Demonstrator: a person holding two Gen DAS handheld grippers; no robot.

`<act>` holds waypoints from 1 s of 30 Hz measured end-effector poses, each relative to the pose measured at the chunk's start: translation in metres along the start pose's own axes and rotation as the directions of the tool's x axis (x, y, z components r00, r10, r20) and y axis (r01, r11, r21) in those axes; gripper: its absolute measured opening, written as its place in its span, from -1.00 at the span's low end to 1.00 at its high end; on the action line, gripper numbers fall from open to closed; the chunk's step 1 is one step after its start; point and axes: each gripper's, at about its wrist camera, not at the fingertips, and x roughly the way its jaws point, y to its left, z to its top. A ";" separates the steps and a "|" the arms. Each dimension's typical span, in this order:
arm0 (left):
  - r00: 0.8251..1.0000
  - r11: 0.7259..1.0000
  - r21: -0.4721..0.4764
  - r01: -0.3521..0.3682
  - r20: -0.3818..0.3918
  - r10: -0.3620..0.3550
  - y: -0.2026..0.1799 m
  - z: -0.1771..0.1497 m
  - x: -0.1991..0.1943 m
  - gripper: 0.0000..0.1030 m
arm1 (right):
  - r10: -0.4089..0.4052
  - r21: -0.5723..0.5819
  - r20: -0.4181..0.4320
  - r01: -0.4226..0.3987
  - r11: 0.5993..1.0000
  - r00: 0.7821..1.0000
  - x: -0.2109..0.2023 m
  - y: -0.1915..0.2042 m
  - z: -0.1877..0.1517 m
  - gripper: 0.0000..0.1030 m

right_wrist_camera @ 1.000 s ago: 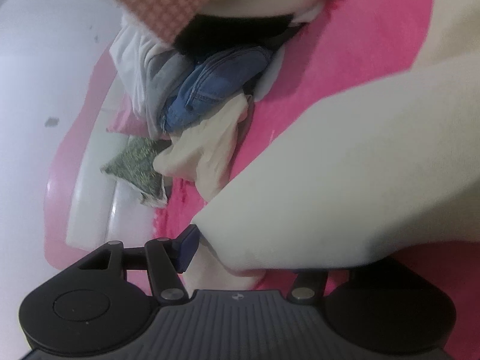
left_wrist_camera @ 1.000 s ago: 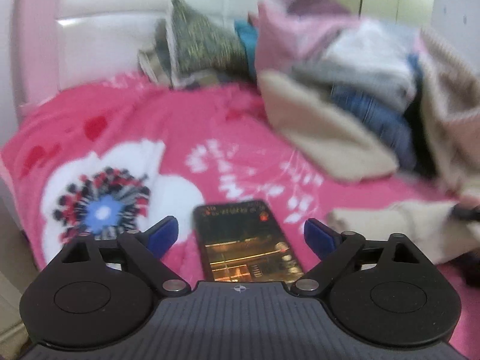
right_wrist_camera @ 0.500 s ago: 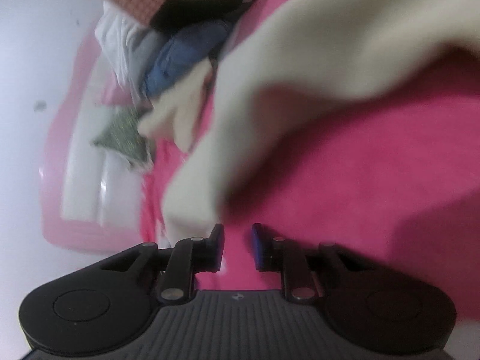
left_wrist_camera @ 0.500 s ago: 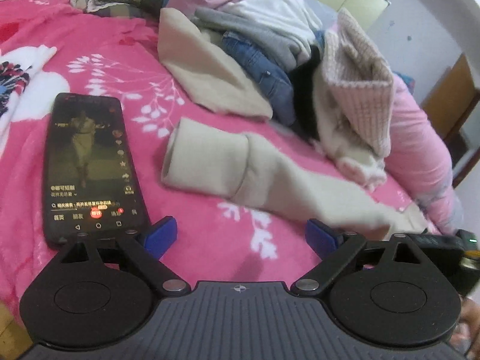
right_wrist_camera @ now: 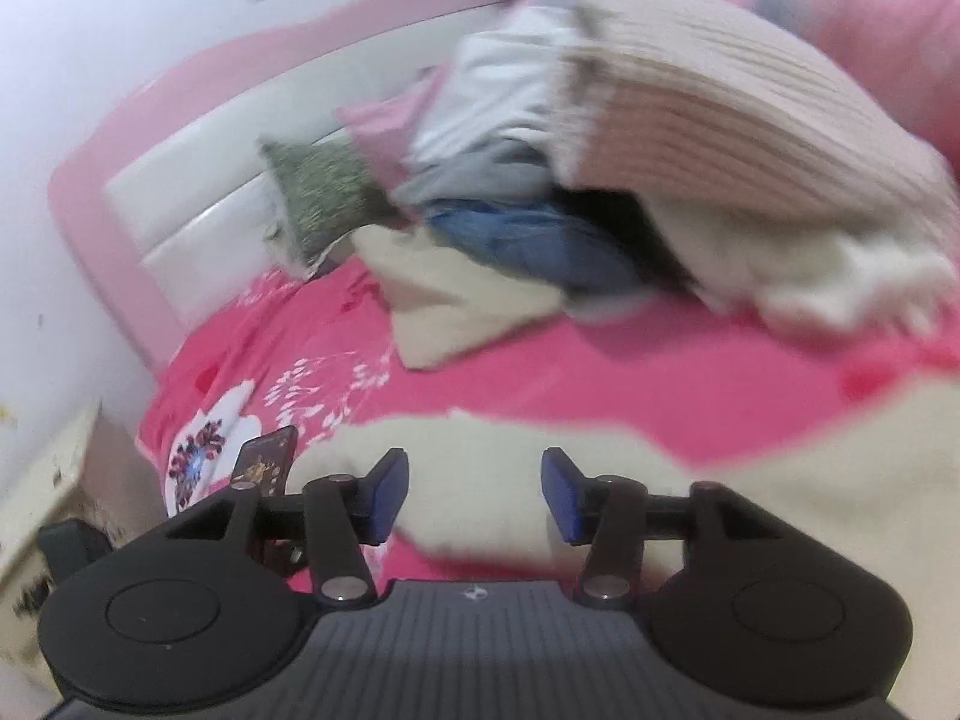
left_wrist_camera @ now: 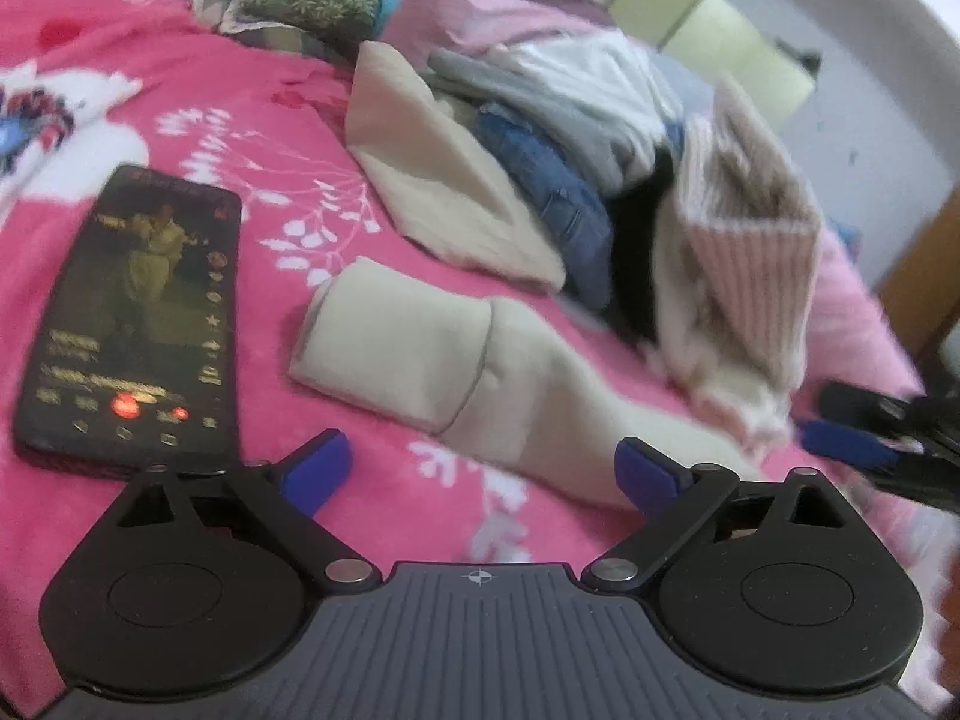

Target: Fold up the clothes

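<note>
Clothes pile (right_wrist_camera: 600, 180) blurring (details unclear), left hand-held gripper (left_wrist_camera: 483, 471) hanging wide open, right hand-held gripper (right_wrist_camera: 474, 495) spreading empty over cream garment (right_wrist_camera: 492, 462)

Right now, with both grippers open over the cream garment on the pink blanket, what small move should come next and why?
Probably lower the right gripper and close on the cream garment edge lying between its fingers. Both grippers are open and hold nothing, and the garment lies loosely stretched out. The left gripper hovers near its cuffed end.
</note>
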 end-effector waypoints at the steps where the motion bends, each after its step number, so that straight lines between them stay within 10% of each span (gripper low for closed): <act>1: 1.000 1.000 -0.016 0.007 0.014 -0.007 0.000 -0.001 0.000 0.87 | 0.020 -0.003 -0.017 -0.020 1.000 1.000 0.017 -0.002 0.011 0.13; 8: 0.992 0.994 0.069 0.089 0.083 -0.095 0.005 -0.018 -0.007 0.80 | 0.153 -0.023 -0.251 -0.164 0.986 0.956 0.142 -0.001 0.050 0.19; 19: 0.988 0.993 0.058 0.104 0.109 -0.110 0.009 -0.021 -0.009 0.67 | 0.192 -0.298 -0.535 -0.397 0.868 0.823 0.233 0.057 0.039 0.16; 24: 0.987 0.993 0.057 0.108 0.113 -0.114 0.010 -0.020 -0.008 0.66 | 0.157 -0.363 -0.562 -0.412 0.836 0.812 0.224 0.071 0.033 -0.41; 30: 0.985 0.992 0.038 0.121 0.121 -0.125 0.013 -0.020 -0.010 0.62 | 0.122 -0.490 -0.473 -0.376 0.787 0.873 0.185 0.094 0.027 -0.88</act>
